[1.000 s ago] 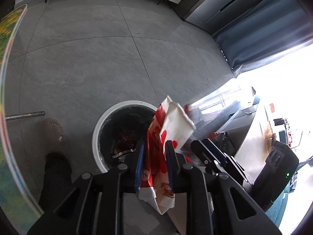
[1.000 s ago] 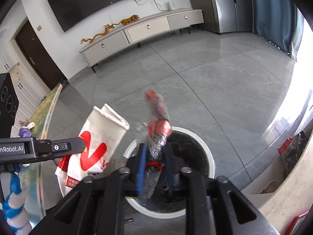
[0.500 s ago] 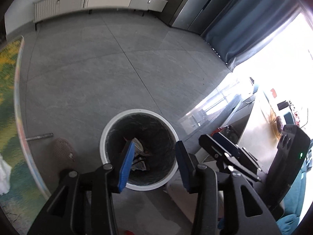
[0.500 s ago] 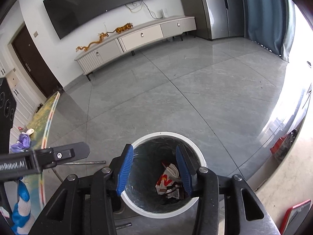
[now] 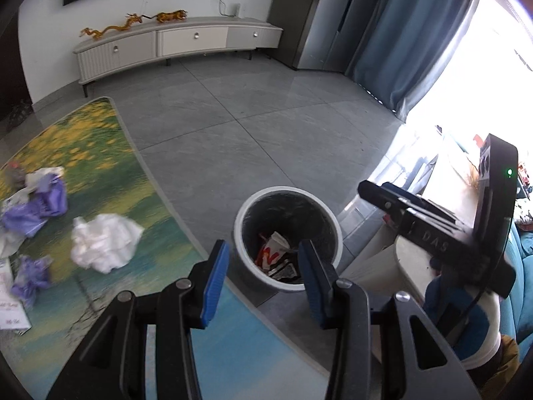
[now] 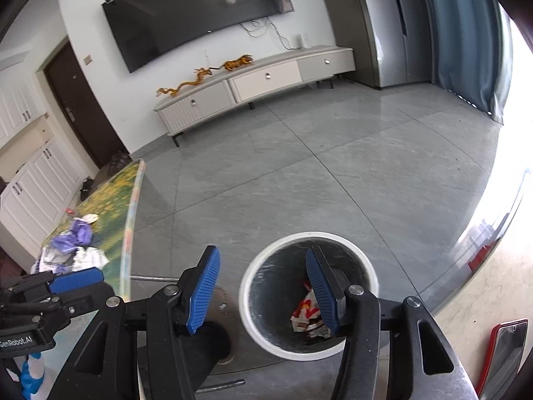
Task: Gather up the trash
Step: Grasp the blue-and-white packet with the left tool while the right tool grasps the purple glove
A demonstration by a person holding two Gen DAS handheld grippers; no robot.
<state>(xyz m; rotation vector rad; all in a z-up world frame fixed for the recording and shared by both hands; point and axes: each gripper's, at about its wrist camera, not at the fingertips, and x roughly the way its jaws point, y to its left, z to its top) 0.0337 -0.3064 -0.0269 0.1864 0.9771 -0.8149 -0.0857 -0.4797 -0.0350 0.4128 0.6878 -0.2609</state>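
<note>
Grey floor tiles are spreading out ahead of both your grippers, with the white-rimmed bin (image 5: 288, 236) sitting just beyond your fingertips and the flowered mat (image 5: 100, 173) lying off to the left of them. Your left gripper (image 5: 263, 276) is standing with its fingers spread wide and holding nothing; your right gripper (image 6: 263, 286) is likewise released and empty, its right finger overlapping the bin's mouth in its own view. A red-and-white paper bag (image 5: 274, 253) is lying in the bottom of the bin, so that piece is looking dealt with.

What is remaining is all sitting on the mat — the crumpled white paper (image 5: 103, 243) nearest, the purple wrappers (image 5: 36, 206) further out, and a flat white packet (image 5: 10, 300) at the far left edge. From your left fingers the white wad is lying well to the left and slightly ahead; from your right fingers the same pile (image 6: 71, 250) is sitting far left, past your other gripper. So the left hand is looking like the nearer one.

The wad is showing no clear long axis — it is roughly round — so I judge you are free to close on it from any side once you are swinging left.
</note>
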